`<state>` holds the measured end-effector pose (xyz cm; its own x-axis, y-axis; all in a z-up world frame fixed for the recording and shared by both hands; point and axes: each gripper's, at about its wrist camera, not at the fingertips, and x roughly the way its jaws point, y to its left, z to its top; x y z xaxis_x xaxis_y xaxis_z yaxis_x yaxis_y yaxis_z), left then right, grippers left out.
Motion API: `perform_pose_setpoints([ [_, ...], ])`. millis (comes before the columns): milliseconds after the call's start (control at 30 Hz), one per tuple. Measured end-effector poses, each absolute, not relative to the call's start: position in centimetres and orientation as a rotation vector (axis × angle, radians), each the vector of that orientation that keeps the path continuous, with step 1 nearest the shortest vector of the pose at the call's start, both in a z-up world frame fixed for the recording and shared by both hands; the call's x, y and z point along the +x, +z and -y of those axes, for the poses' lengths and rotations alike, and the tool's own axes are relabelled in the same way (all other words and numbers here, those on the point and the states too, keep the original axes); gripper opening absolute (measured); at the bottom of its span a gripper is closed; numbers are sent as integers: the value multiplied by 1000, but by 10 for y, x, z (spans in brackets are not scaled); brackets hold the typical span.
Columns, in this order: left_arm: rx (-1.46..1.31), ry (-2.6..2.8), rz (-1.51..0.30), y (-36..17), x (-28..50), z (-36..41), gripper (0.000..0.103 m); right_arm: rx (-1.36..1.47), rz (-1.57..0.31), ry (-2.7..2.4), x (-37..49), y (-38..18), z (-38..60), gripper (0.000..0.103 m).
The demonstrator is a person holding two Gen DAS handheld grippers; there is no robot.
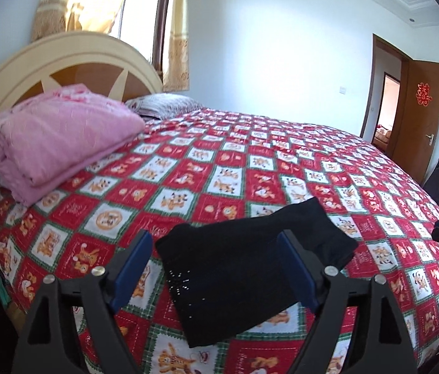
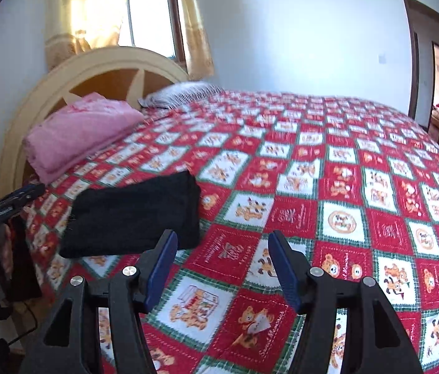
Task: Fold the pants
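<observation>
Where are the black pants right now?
The folded black pants lie on the red patterned bedspread near its front edge, below the pink blanket; neither gripper holds them.

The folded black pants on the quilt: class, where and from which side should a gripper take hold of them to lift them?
Probably grip the black pants at their stacked right end, coming in from the right, low along the quilt: all layers meet there, so the fold should hold.

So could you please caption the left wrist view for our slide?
Open left hand-held gripper above folded black pants on the red patterned bedspread.
</observation>
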<state>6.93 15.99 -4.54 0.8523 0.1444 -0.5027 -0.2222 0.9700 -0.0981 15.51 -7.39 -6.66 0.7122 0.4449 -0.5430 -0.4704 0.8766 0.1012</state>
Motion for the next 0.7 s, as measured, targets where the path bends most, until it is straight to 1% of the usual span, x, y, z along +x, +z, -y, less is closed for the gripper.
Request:
perform_pose_setpoints([
  [233,-107,209,-465,-29,59,-144,85,-72,-512,532,130,-42,72,64],
  [300,-96,210,-452,-26,57,-142,91,-70,-502,538,124,-38,71,64],
  [333,-89,214,-443,-24,56,-140,95,-74,-495,538,122,-37,71,64],
  [367,-80,221,-435,-24,55,-139,97,-77,-486,540,120,-36,70,64],
  [700,-66,232,-431,-22,54,-136,97,-104,-451,568,108,-38,59,65],
])
